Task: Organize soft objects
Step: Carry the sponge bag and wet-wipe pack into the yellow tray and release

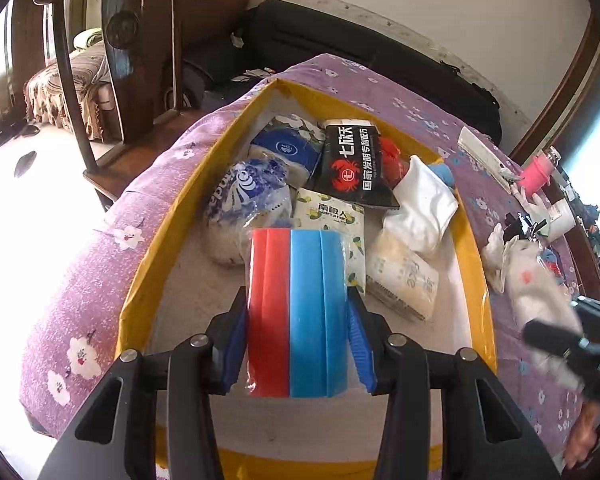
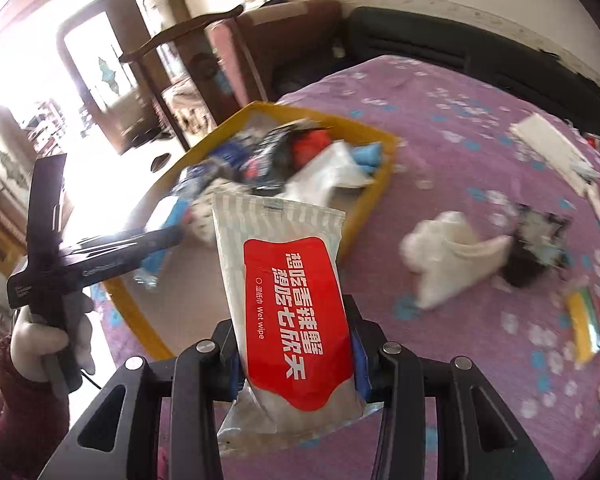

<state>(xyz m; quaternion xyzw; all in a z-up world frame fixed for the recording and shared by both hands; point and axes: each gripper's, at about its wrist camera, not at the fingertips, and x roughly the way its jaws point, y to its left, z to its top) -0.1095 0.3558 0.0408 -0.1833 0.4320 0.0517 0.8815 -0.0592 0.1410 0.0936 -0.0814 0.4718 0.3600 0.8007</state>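
— What carries it all?
— A purple floral cloth (image 1: 384, 88).
— What lies on it?
— A yellow-rimmed box (image 1: 470, 240), a white sock (image 2: 448, 256) and a long white case (image 1: 486, 158).

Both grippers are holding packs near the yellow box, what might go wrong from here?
1. The box is already crowded at its far end, so the red and blue pack in the left hand-held gripper may land on other packets rather than the free near floor.
2. The wet wipe pack in the right hand-held gripper is slick and floppy; it might slip.
3. Both grippers converge on one box and could bump.
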